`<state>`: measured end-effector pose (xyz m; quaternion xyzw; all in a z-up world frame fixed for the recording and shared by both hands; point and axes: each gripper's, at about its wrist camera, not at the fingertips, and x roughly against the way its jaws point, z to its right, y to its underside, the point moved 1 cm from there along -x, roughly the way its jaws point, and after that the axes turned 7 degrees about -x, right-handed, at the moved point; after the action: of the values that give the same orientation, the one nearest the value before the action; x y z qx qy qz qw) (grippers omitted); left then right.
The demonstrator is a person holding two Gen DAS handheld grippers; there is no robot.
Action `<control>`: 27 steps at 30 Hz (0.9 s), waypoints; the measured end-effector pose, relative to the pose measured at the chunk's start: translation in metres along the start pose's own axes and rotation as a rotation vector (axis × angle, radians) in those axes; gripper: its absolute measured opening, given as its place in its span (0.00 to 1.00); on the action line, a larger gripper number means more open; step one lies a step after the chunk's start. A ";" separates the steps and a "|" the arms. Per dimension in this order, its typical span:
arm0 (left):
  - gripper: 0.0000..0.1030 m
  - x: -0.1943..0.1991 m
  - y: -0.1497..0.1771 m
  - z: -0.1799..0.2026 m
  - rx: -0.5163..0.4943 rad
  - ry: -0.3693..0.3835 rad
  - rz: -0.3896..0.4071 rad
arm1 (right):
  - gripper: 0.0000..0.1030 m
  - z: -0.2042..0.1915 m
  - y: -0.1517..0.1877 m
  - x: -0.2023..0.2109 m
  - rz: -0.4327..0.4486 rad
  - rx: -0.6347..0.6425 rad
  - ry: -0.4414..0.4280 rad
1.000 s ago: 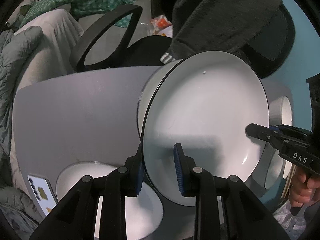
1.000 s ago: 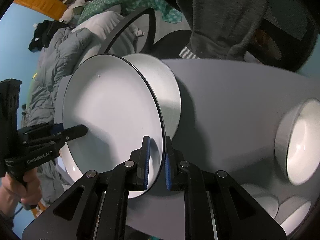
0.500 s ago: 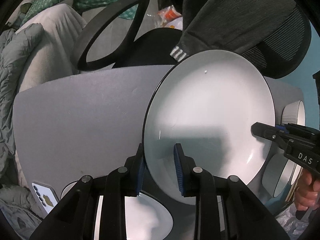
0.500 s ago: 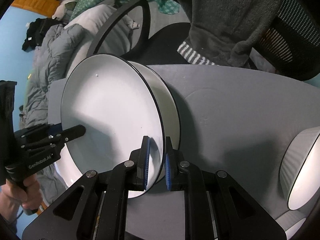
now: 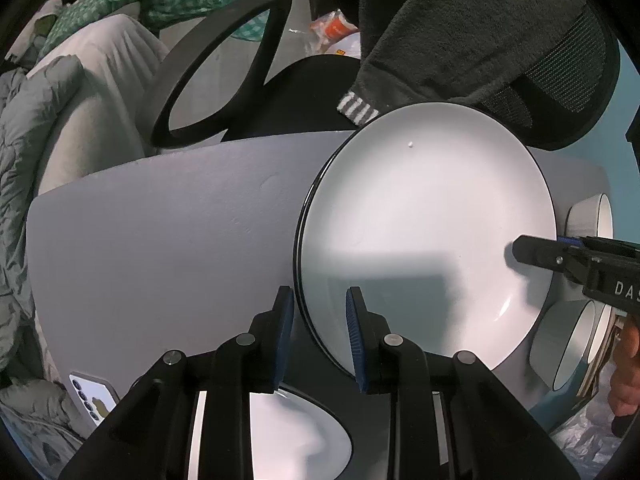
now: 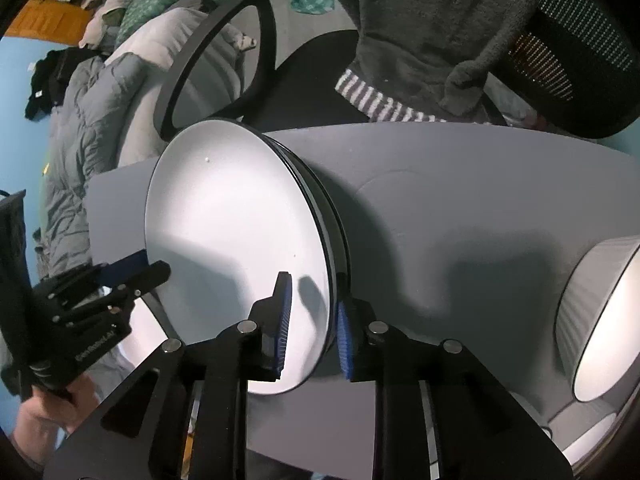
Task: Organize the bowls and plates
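Now top plate (image 5: pixel 424 232) stacked on lower plate; right claw (image 6: pixel 314 320) jaws just opening, loosened; left claw (image 5: pixel 320 320) slack astride rim.

The plate (image 5: pixel 424 232) looks like glazed ceramic, white and glossy, with a thin black rim and a small speck on its face. The table (image 5: pixel 160 248) is matt grey, smooth with faint scuffs. The bowl (image 6: pixel 600 320) at the far right is white with a ribbed, matt outer wall. Both grippers are matt black plastic with metal pins and ridged blue pads (image 6: pixel 285 320). Behind the table, the chair (image 5: pixel 560 60) has black mesh, and a fuzzy dark cloth (image 5: pixel 460 32) hangs over it.
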<state>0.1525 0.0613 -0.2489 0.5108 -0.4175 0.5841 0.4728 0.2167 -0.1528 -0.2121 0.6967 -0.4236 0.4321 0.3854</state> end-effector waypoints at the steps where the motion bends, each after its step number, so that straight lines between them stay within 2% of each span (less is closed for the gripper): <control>1: 0.25 0.000 0.000 0.000 0.001 0.001 0.004 | 0.22 -0.001 0.000 0.000 -0.004 0.004 0.006; 3: 0.26 0.003 0.000 0.001 -0.005 -0.001 0.014 | 0.23 -0.003 -0.001 -0.001 -0.009 0.009 0.014; 7: 0.35 0.008 0.004 0.003 -0.020 -0.011 0.033 | 0.23 -0.007 0.002 0.000 0.006 0.024 0.044; 10: 0.35 0.010 0.007 0.005 -0.031 -0.032 0.042 | 0.24 -0.012 0.006 0.001 0.031 0.045 0.085; 12: 0.38 0.011 0.009 0.006 -0.035 -0.048 0.046 | 0.28 -0.016 0.009 0.003 0.057 0.057 0.131; 13: 0.39 0.012 0.010 0.006 -0.035 -0.051 0.048 | 0.37 -0.017 0.009 0.004 0.070 0.055 0.156; 16: 0.39 0.017 0.013 0.008 -0.042 -0.064 0.056 | 0.37 -0.022 0.011 0.008 0.099 0.074 0.172; 20: 0.41 0.031 0.017 0.012 -0.062 -0.097 0.089 | 0.37 -0.028 0.016 0.017 0.142 0.098 0.204; 22: 0.48 0.041 0.019 0.015 -0.069 -0.118 0.114 | 0.37 -0.033 0.021 0.027 0.176 0.114 0.235; 25: 0.48 0.057 0.024 0.018 -0.066 -0.127 0.153 | 0.38 -0.040 0.028 0.039 0.215 0.133 0.270; 27: 0.50 0.069 0.029 0.021 -0.063 -0.128 0.174 | 0.43 -0.044 0.033 0.048 0.244 0.146 0.285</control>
<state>0.1264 0.0442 -0.1777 0.4936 -0.5080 0.5758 0.4084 0.1866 -0.1363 -0.1476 0.5981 -0.4134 0.5994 0.3348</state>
